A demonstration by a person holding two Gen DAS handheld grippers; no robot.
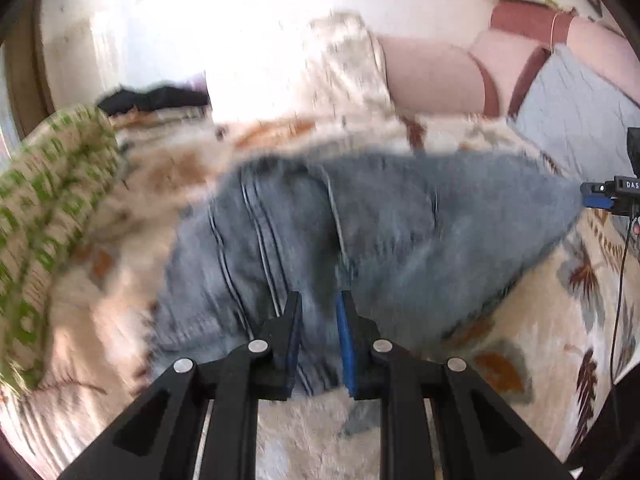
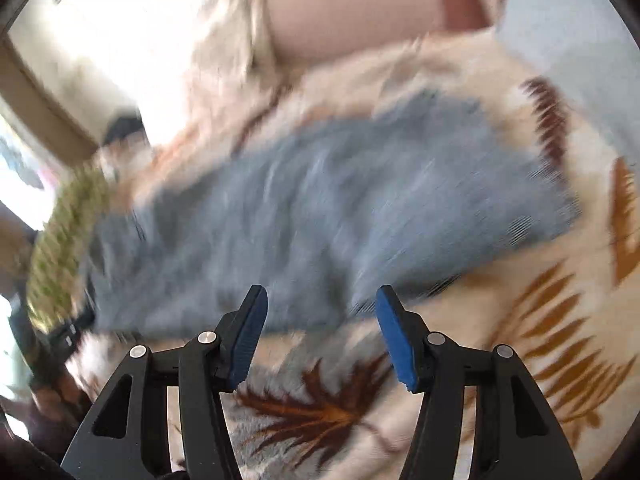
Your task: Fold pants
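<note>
Left tongs (image 1: 319, 312): jaws drawn close together and clenched on a fold of the pants (image 1: 360, 232), denim bunched between the blue pads. Right tongs (image 2: 321, 308): released, jaws standing wide apart, nothing between them; in the right wrist view they hover just above the near edge of the pants (image 2: 320, 208). In the left wrist view the right tongs (image 1: 600, 196) appear at the far right, at the tapered end of the denim; whether they touch it cannot be told from that view.

Pants: grey-blue jeans, lying spread across the middle of the bed, on a cream blanket with brown and orange leaf print (image 2: 540, 320). Seams run lengthwise from the left tongs outward. Both views are motion-blurred; finer detail of the garment is not readable.

Surroundings: a green-and-cream patterned cloth (image 1: 44, 216) lies heaped at the left edge of the bed. A pink cushion (image 1: 432, 76) and a pale blue-grey quilted cover (image 1: 572, 116) sit along the far edge.
</note>
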